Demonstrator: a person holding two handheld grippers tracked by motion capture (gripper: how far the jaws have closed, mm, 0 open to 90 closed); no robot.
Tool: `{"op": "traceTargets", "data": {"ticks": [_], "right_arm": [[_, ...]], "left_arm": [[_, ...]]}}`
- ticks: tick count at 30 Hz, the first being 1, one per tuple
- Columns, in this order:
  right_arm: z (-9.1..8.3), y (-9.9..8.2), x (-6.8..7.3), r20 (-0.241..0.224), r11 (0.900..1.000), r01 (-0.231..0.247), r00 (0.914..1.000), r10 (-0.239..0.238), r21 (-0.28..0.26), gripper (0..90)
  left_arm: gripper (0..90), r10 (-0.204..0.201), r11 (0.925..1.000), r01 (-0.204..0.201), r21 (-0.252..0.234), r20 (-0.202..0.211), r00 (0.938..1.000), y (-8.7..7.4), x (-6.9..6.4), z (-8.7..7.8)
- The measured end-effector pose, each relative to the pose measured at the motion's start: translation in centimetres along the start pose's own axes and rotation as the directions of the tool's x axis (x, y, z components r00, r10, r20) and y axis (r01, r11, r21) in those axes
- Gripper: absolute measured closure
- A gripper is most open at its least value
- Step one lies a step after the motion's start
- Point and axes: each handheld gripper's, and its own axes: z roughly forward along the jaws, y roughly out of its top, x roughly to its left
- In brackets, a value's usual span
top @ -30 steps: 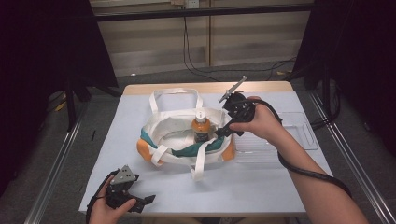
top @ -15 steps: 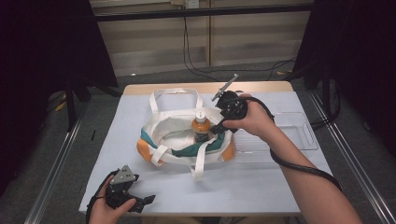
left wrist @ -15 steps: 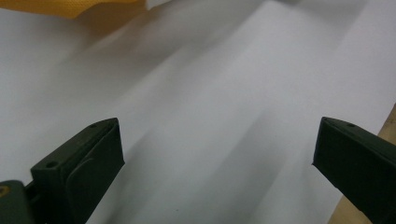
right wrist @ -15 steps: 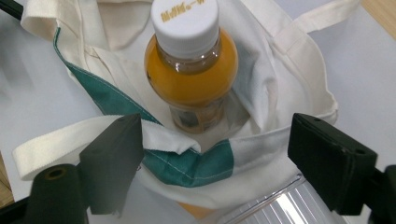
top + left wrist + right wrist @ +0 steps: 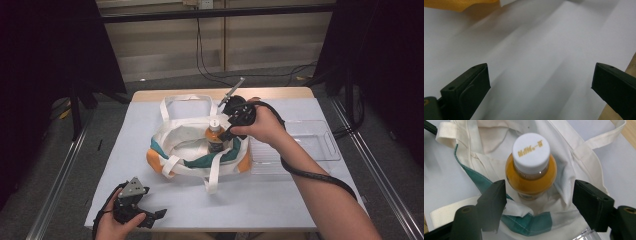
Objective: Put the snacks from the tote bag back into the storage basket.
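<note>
Bottle: a small bottle [image 5: 531, 168] of orange liquid with a white screw cap stands upright inside the tote bag [image 5: 185, 145], near the bag's right end in the high view.
Bottle look: the right gripper view shows gold lettering on the cap and a label low on the body, too blurred to read; the high view [image 5: 215, 135] gives just the orange body and white top.
Bag: cream cloth with a teal band and orange corners, lying open on the white counter [image 5: 300, 190], straps spread loose.
Right tongs: the right tongs [image 5: 539, 202] hang over the bag's near rim, jaws half spread and just now closing; the bottle sits beyond and between them, not yet pinched. In the high view [image 5: 226, 134] they meet the bottle from its right.
Left tongs: the left tongs [image 5: 539, 85] are spread wide with nothing between them, bare counter ahead, an orange bag corner at top; the high view [image 5: 150, 216] shows them low at the counter's near left edge.
Tray: a clear plastic tray [image 5: 320, 145] lies just beside the bag.
</note>
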Motion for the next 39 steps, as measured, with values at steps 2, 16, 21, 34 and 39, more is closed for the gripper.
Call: {"op": "traceTargets", "data": {"ticks": [2,16,21,34,39], "right_arm": [[0.1,0.3,0.0,-0.007,1.0,0.005,1.0,-0.005,-0.004,28.8],[0.5,1.8,0.1,-0.007,0.9998,0.02,0.9998,-0.02,-0.006,39.0],[0.8,2.4,0.2,-0.003,0.9996,0.025,0.9997,-0.025,0.014,42.3],[0.8,3.4,0.9,0.002,0.9986,0.035,0.9994,-0.035,0.039,56.6],[0.7,3.8,0.9,0.007,0.998,0.014,0.9999,-0.015,0.062,59.7]], "left_arm": [[1.4,0.01,0.9999,-0.01,0.006,-0.004,0.9999,0.0,0.1,0.0],[1.4,0.004,1.0,-0.004,0.004,0.0,1.0,-0.1,0.1,0.0],[1.4,0.001,1.0,-0.001,0.003,0.004,1.0,-0.1,0.0,0.0],[1.4,0.0,1.0,0.0,0.001,0.003,1.0,-0.1,0.0,0.0],[1.4,-0.003,1.0,0.003,0.001,0.005,1.0,-0.1,0.0,0.0]]}}
